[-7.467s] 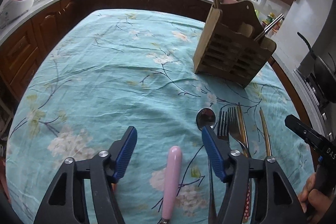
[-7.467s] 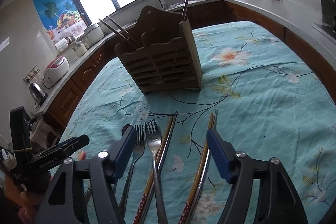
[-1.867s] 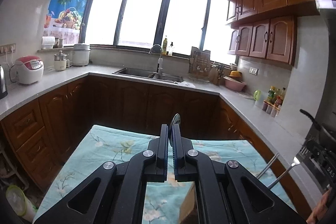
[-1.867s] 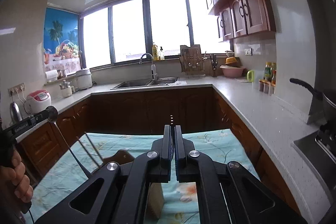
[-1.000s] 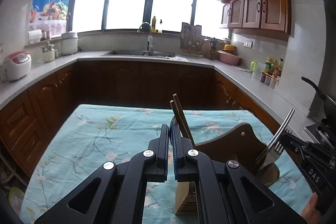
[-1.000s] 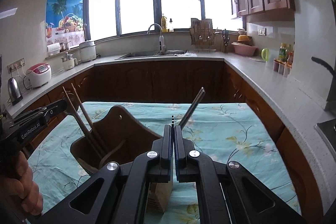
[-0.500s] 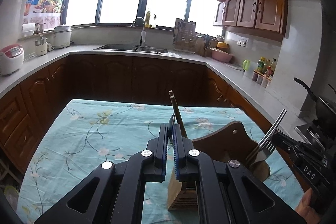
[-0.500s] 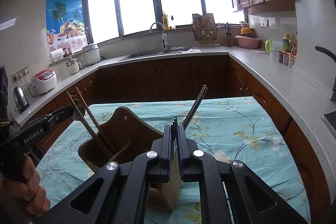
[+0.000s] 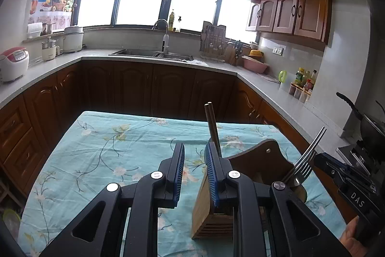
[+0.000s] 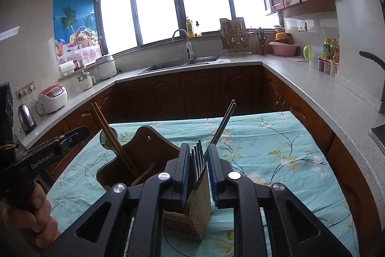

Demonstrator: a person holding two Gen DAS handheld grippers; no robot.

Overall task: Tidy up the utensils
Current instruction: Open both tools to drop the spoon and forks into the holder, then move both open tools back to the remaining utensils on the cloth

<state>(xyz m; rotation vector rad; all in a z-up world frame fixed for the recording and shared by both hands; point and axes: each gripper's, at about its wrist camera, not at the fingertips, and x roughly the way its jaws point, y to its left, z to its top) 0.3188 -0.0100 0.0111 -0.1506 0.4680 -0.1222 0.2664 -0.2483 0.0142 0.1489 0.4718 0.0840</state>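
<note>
Slatted wooden holder [image 10: 190, 216], matt; shiny metal fork [image 10: 198, 161]; creased floral cloth [image 9: 108, 148] covers the bench.

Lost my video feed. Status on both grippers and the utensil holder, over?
Left gripper jaws opening, nothing between. Right gripper jaws opening, forks between them, standing in the wooden holder. Spoon and chopsticks in the holder. Nothing blocking.
</note>
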